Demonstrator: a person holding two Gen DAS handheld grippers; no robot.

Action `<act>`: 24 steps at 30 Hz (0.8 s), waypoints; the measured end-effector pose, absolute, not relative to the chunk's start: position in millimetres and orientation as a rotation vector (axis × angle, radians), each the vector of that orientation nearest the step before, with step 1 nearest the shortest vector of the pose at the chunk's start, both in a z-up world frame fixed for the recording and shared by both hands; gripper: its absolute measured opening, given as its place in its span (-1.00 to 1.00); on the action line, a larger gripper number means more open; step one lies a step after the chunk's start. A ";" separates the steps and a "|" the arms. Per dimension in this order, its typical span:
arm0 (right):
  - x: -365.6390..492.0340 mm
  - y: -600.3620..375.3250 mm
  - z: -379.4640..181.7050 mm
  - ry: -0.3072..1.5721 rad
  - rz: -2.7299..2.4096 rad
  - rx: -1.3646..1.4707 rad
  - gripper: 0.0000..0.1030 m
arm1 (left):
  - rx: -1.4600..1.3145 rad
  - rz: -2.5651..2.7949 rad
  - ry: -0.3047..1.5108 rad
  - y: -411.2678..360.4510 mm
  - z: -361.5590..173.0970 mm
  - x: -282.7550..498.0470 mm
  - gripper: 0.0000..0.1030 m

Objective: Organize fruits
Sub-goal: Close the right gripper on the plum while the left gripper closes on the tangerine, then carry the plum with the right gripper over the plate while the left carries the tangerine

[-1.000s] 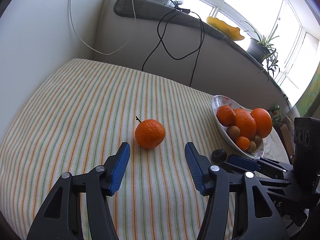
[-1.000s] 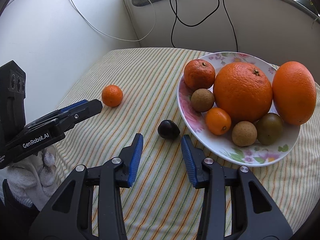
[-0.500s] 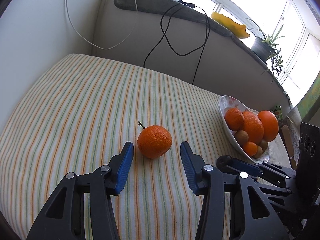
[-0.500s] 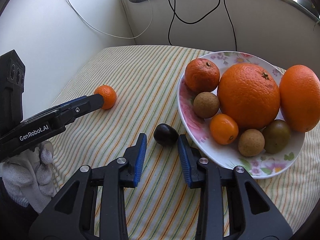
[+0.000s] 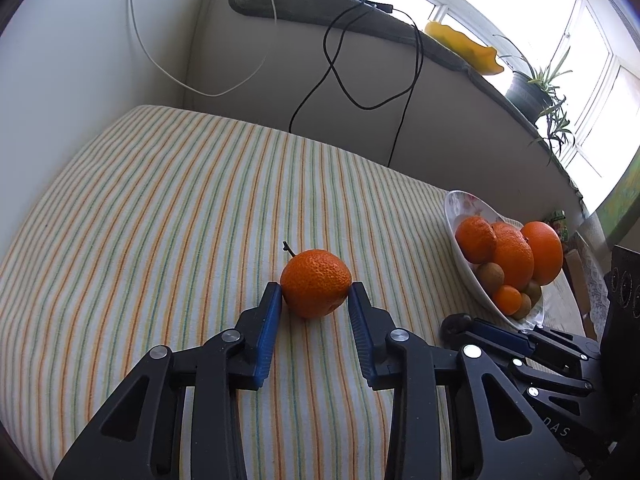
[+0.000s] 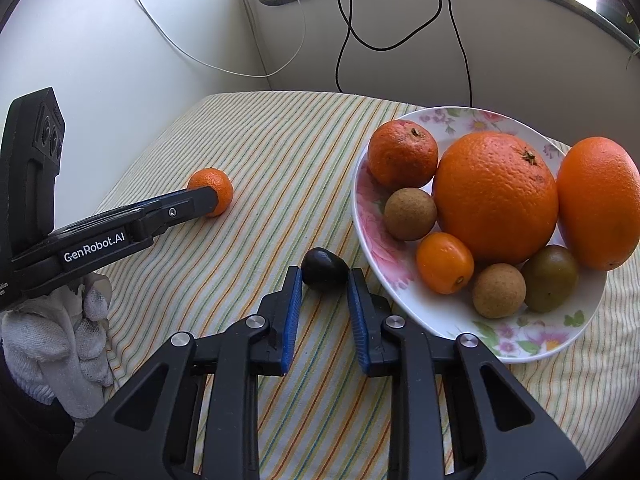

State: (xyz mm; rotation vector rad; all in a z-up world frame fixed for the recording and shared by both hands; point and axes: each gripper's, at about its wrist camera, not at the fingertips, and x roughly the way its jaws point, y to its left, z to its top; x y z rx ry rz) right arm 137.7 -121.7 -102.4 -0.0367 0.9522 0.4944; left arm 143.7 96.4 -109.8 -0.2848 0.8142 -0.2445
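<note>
A small mandarin (image 5: pixel 316 282) with a stem lies on the striped cloth (image 5: pixel 160 208). My left gripper (image 5: pixel 314 293) is closing, and both blue pads touch the mandarin's sides. The right wrist view shows that mandarin (image 6: pixel 218 184) at the left behind a left finger (image 6: pixel 176 210). A small dark fruit (image 6: pixel 324 269) lies just left of the flowered plate (image 6: pixel 440 330). My right gripper (image 6: pixel 325 277) is shut on that dark fruit, one pad on each side. The plate holds several oranges, mandarins and small brown and green fruits.
The plate (image 5: pixel 456 208) stands at the right of the cloth near the right gripper's fingers (image 5: pixel 492 334). A wall with hanging black and white cables rises behind the table. A white-gloved hand (image 6: pixel 60 332) holds the left gripper. A windowsill with a potted plant (image 5: pixel 528 88) runs behind.
Both grippers have narrowed their jaws: the left pads have come in onto the mandarin, and the right pads onto the dark fruit. Both fruits lie where they were.
</note>
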 end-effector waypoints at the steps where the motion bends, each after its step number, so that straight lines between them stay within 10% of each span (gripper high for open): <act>1: 135.7 -122.6 -102.0 0.950 0.499 -0.035 -0.54 | -0.284 -0.243 0.811 96.2 -109.2 143.2 -0.37; 24: 101.9 -156.2 -72.3 0.889 0.545 -0.011 -0.54 | -0.274 -0.292 0.753 75.3 -86.1 97.8 -0.39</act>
